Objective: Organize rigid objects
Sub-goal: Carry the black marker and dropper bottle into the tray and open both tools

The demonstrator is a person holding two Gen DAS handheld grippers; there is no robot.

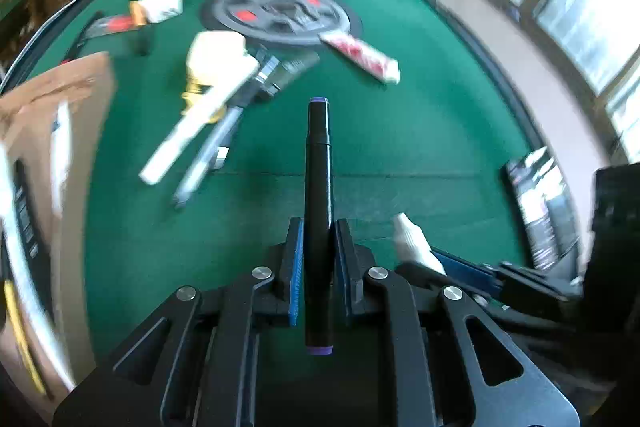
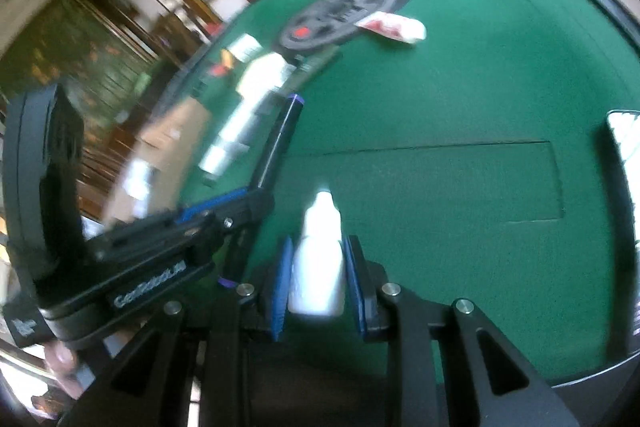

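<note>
Both hands loaded, mid-carry by the look of it.

Your left gripper point(image 1: 316, 259) is closed down on a black marker point(image 1: 319, 187) with purple end caps, clamped around the middle of the barrel, which runs straight out along the fingers. It looks to be held clear of the green bench point(image 1: 420, 131), though the exact height is hard to read.

Your right gripper point(image 2: 316, 279) is closed on a small white bottle point(image 2: 319, 259), nozzle forward, blue pads tight on both sides of the body. The two grippers sit close together; each shows at the edge of the other's view.

On the bench: a loose pile of pens and a white tube point(image 1: 224, 95) left of centre, a red-and-white tube point(image 1: 364, 57) just beside a dark weight plate point(image 1: 280, 15), and a white carton point(image 1: 162, 7) near the far edge. A cardboard box point(image 1: 52, 155) stands at the left, already holding some items, blurred.

Judgement: pick-up is done for these two; the step in hand is transport. The cardboard box is the likely drop point, but that is not certain. Next move calls for bringing the left gripper over the box opening first, marker tip angled down, then releasing. Keep the right gripper back so the two don't collide at the rim. The pile remains to be sorted.
</note>
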